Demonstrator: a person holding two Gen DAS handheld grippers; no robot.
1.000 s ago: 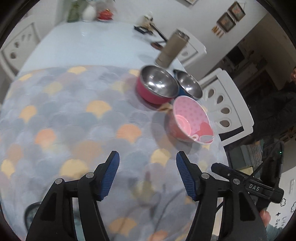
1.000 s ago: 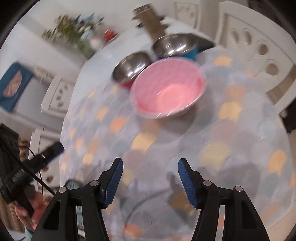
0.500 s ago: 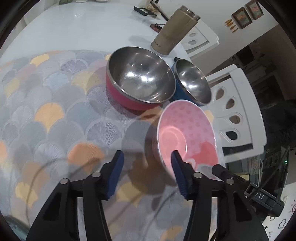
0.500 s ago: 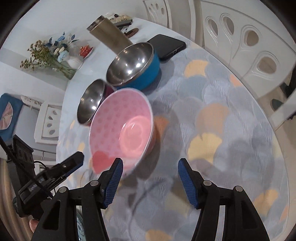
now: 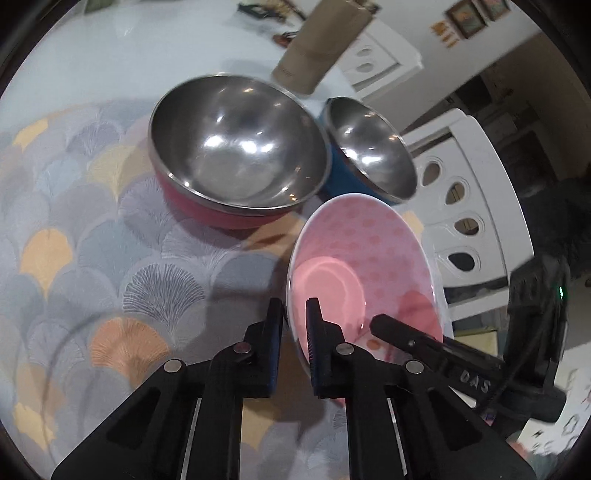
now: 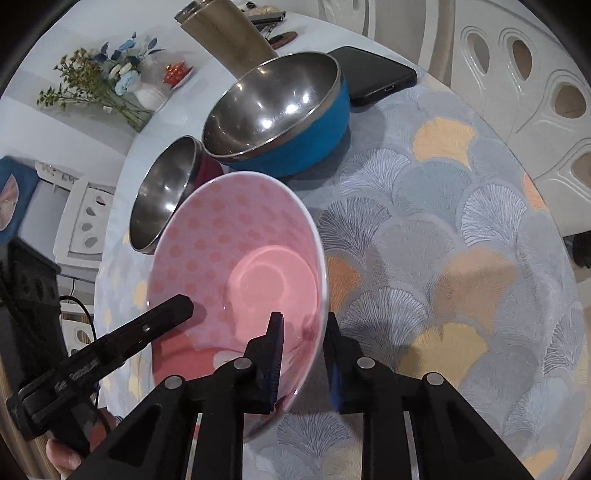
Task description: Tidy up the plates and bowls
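The pink dotted bowl (image 5: 364, 269) is being held at its rim from 2 sides on the patterned cloth (image 5: 92, 258) that is covering the near part of the desk (image 5: 110, 44). The left hand-held gripper (image 5: 294, 314) is clamped on the bowl's left edge, 1 finger inside and 1 outside; its jaws have just been closing onto that wall. The right hand-held gripper (image 6: 303, 326) is clamped the same way on the opposite, right edge, its jaws also having just been closing.

The bowl is being seen mouth-up; a round bowl has no long axis to be told. Whether it is being lifted off the cloth cannot be told.

Just behind the pink bowl 2 steel-lined bowls are standing side by side: the red-sided bowl (image 5: 236, 147) to the left and the blue-sided bowl (image 6: 280, 114) to the right, both upright with open mouths. They are lying very close to the pink bowl's far rim; whether they are touching it cannot be told. A tan tumbler (image 6: 229, 35) is standing behind them, and a dark phone (image 6: 373, 75) is lying just beside the blue-sided bowl. Farther back, a vase of flowers (image 6: 107, 85) is standing on the bare desk. White chairs (image 5: 469, 206) are set along the desk's edge.
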